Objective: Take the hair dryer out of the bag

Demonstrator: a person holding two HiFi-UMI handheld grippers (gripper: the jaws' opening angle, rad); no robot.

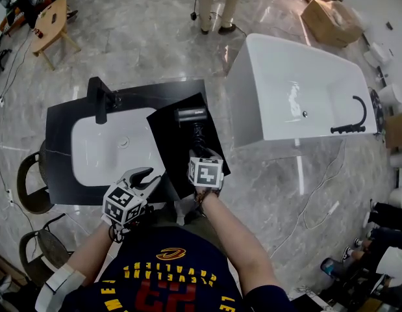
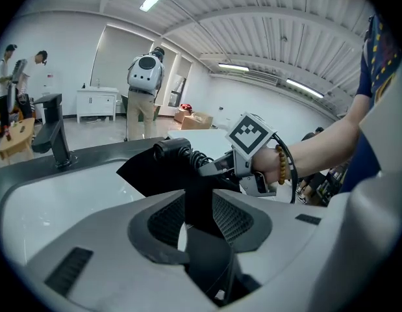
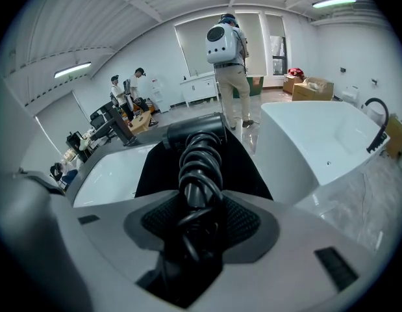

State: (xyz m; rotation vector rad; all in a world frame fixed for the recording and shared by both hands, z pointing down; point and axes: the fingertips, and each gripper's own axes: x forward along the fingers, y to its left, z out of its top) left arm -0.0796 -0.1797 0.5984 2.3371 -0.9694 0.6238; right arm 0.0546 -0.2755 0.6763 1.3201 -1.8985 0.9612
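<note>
Beside the white sink basin, the black hair dryer lies head away from the person, handle end hidden in the clamping right gripper. The left gripper pinches the flat black bag.

Black hair dryer, black bag — white basin, grey marbled floor

black counter with white sink basin, black faucet, flat black bag lying across its right end
</note>
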